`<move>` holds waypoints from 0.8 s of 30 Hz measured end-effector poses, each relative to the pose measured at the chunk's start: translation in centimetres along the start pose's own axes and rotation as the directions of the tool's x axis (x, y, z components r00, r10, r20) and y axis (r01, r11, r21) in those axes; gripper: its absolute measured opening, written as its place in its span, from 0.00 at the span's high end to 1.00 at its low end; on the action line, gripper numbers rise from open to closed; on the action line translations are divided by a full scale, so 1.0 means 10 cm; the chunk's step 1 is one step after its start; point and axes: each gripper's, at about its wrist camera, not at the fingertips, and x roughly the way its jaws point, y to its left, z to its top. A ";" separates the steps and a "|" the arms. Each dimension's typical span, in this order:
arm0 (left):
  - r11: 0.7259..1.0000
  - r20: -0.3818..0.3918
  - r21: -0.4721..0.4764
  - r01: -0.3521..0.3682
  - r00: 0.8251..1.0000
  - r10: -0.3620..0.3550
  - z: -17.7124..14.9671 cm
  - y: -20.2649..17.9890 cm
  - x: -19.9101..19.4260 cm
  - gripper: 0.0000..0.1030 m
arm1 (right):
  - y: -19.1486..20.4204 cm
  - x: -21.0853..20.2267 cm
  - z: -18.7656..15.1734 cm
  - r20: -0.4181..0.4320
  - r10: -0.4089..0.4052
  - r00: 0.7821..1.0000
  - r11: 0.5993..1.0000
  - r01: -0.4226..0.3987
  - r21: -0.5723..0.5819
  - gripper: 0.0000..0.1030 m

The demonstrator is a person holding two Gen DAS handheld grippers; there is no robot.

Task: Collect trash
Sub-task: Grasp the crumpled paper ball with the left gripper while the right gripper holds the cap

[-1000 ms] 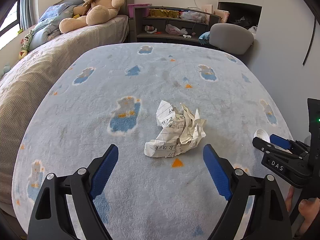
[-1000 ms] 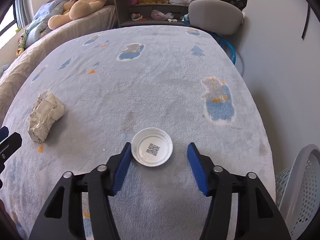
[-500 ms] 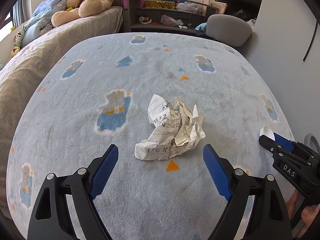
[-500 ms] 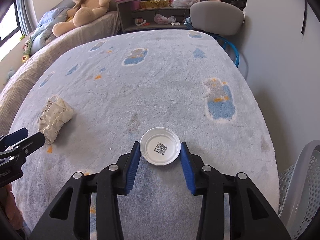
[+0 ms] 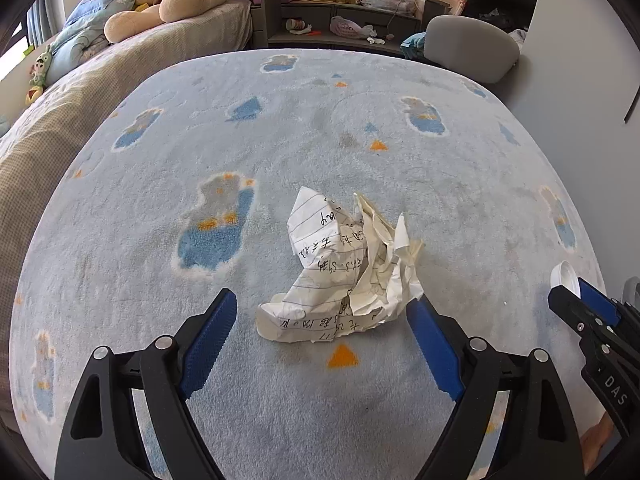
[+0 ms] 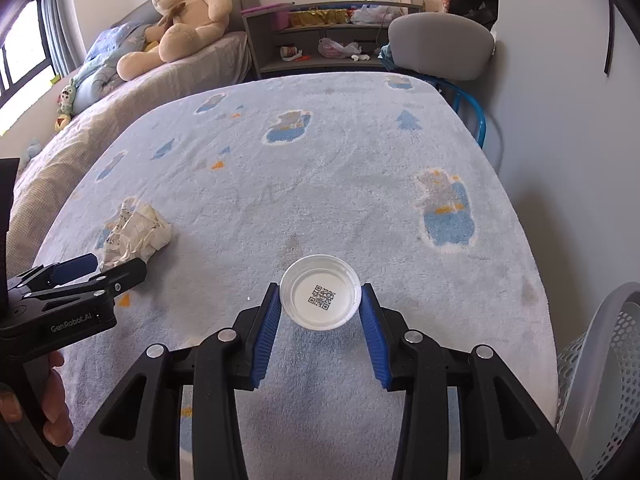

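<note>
A crumpled ball of lined, handwritten paper (image 5: 344, 276) lies on the pale blue carpet (image 5: 280, 128). My left gripper (image 5: 320, 300) is open, its blue fingertips on either side of the paper's near end; the right pad (image 5: 432, 344) sits almost against the paper's edge. In the right wrist view the paper (image 6: 136, 232) shows just beyond the left gripper (image 6: 100, 268). My right gripper (image 6: 320, 288) is shut on a round white plastic lid (image 6: 320, 296) with a QR code, held by its rim. The left wrist view shows the lid (image 5: 564, 276) at the right gripper's tip.
A white perforated basket (image 6: 600, 344) stands at the right edge of the carpet. A bed (image 6: 120, 120) with a teddy bear (image 6: 184, 20) runs along the left. A grey chair (image 6: 440, 48) and a cluttered shelf (image 6: 328, 40) stand at the far end.
My right gripper closed its jaws onto the white lid. My left gripper moved forward and lower, so the crumpled paper now sits between its fingertips.
</note>
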 end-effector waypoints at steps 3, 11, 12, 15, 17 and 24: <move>1.000 0.005 0.002 -0.018 1.000 0.018 0.04 -0.01 0.05 0.20 | 0.01 -0.01 0.00 0.001 0.003 1.000 1.000 -0.003 -0.002 0.61; 1.000 0.026 0.015 0.016 1.000 -0.016 0.06 -0.06 0.02 0.46 | 0.01 -0.06 -0.04 0.003 0.012 1.000 1.000 -0.012 -0.001 0.62; 1.000 0.033 0.018 0.020 0.999 -0.021 0.04 -0.07 -0.01 0.46 | 0.01 -0.07 -0.04 0.003 0.012 1.000 1.000 -0.012 0.000 0.62; 0.999 0.051 0.020 0.030 0.998 -0.031 -0.04 -0.09 -0.12 0.47 | 0.00 -0.13 -0.09 0.002 0.011 1.000 1.000 -0.011 -0.001 0.62; 0.999 0.065 0.021 0.040 0.997 -0.041 -0.10 -0.11 -0.22 0.47 | -0.02 -0.18 -0.12 0.003 0.008 1.000 1.000 -0.008 0.000 0.62; 0.994 0.099 0.027 0.105 0.989 -0.107 -0.33 -0.26 -0.66 0.47 | -0.23 -0.50 -0.27 0.021 -0.018 1.000 0.999 0.017 0.032 0.62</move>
